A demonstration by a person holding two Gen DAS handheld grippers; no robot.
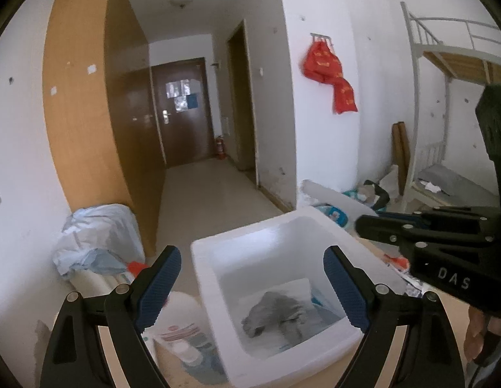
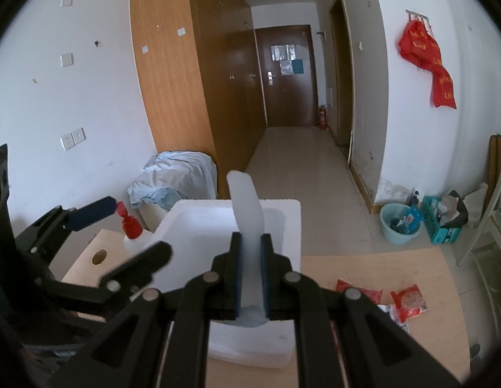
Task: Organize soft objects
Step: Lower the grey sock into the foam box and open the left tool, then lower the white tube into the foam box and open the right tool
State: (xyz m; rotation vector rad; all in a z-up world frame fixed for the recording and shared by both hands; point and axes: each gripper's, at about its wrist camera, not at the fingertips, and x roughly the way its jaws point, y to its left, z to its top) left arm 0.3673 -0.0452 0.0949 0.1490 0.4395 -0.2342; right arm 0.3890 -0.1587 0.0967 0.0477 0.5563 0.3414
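A white foam box (image 1: 205, 258) stands open on the table, with a grey soft object (image 1: 276, 313) lying on its floor. My left gripper (image 1: 252, 255) hangs over the box's mouth, open, with nothing between its blue pads (image 1: 160, 287). My right gripper (image 2: 250, 236) is shut on a pale foam slab (image 2: 247, 203) that stands upright over the box (image 2: 198, 226). In the left wrist view the right gripper (image 1: 360, 223) comes in from the right, and the slab (image 1: 328, 194) stretches behind the box's far corner. The left gripper (image 2: 140, 226) also shows at the left of the right wrist view.
A white spray bottle with a red cap (image 2: 130, 226) stands left of the box. Red snack packets (image 2: 408, 300) lie on the wooden table (image 2: 363, 265) to the right. Blue cloth (image 2: 176, 174) covers something by the wardrobe. A teal basin (image 2: 399, 223) sits on the floor.
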